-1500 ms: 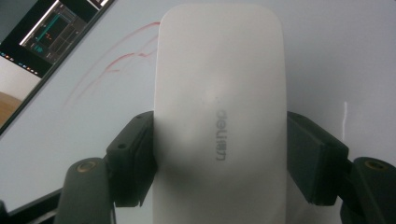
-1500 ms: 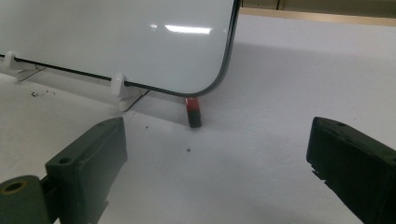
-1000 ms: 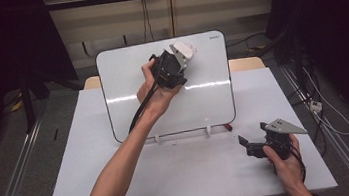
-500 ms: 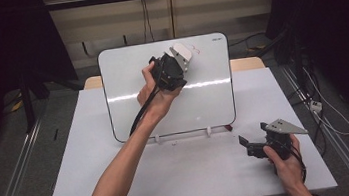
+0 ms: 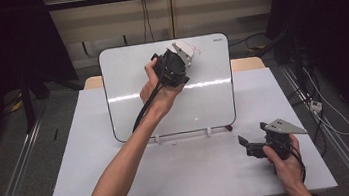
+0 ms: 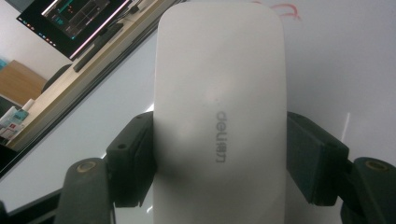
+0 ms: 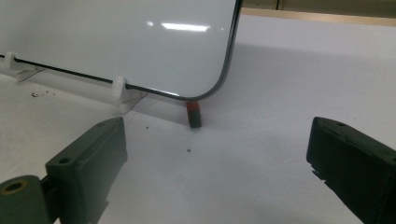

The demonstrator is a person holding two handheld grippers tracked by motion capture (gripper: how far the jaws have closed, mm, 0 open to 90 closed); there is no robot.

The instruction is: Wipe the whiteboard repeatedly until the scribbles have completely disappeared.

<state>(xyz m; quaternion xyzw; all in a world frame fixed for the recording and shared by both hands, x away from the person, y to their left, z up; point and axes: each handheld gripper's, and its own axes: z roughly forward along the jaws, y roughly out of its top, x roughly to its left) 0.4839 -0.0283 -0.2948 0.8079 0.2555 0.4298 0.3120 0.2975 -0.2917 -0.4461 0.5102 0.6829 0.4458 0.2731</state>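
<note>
Eraser: the white Deli whiteboard eraser [image 6: 219,116] was held against the upper right of the whiteboard [image 5: 125,84], beside a faint red mark [image 6: 285,9].
Handling: likely light, with a stiff, smooth shell that could slip; best held across its long sides, as it was.
Left gripper [image 5: 185,56]: clamped on the eraser's flanks.
Right gripper [image 5: 249,145]: jaws spread, empty, low over the tabletop [image 5: 197,176].
Change: the eraser had edged slightly along the board's top; the right gripper had not moved.

The left tongs [image 6: 219,163] clamp a white eraser [image 6: 219,93] by its two long sides, its grey lettering running lengthwise. Beyond it lies the whiteboard [image 6: 336,70], with a faint red mark, perhaps pen, just past the eraser's far end
</note>
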